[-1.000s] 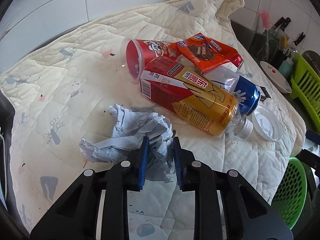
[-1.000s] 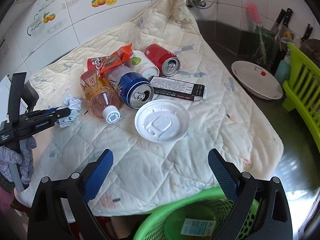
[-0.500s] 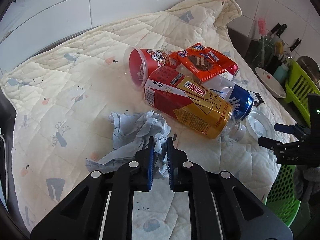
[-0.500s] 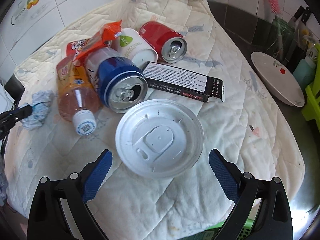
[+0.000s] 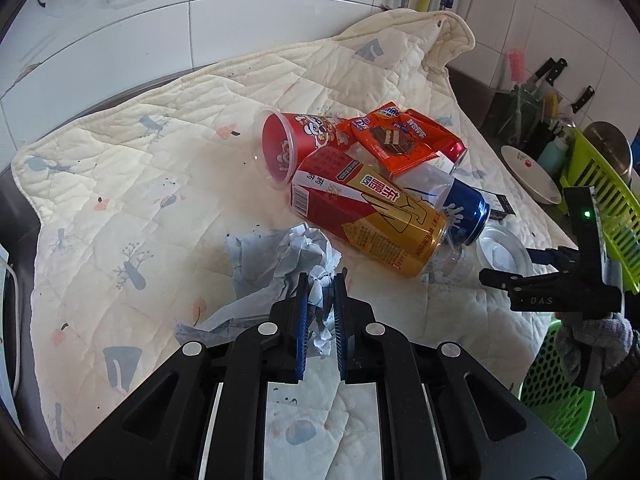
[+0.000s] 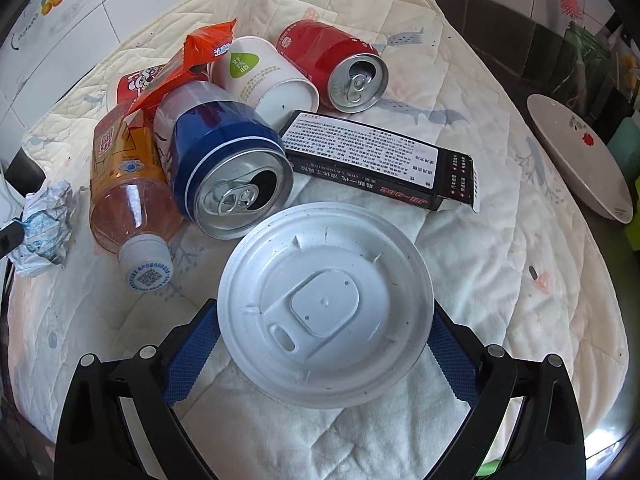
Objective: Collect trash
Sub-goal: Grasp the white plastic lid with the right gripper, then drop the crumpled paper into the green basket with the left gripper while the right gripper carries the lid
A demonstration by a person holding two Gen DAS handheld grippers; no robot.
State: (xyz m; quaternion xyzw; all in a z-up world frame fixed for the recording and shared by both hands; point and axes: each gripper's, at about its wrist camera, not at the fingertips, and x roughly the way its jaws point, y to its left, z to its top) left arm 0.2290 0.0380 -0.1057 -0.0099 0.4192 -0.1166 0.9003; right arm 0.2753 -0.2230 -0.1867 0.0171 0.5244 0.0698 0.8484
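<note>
With my left gripper [image 5: 320,312] pinched nearly shut on the crumpled paper [image 5: 280,264] lying on the quilt [image 5: 160,152], I'd lift gently, while my right gripper [image 6: 320,344] straddles the white lid [image 6: 326,312] wide open.

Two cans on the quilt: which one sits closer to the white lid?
The blue can. Its open top nearly meets the white lid; the red can lies farther back, beyond the black box.
</note>
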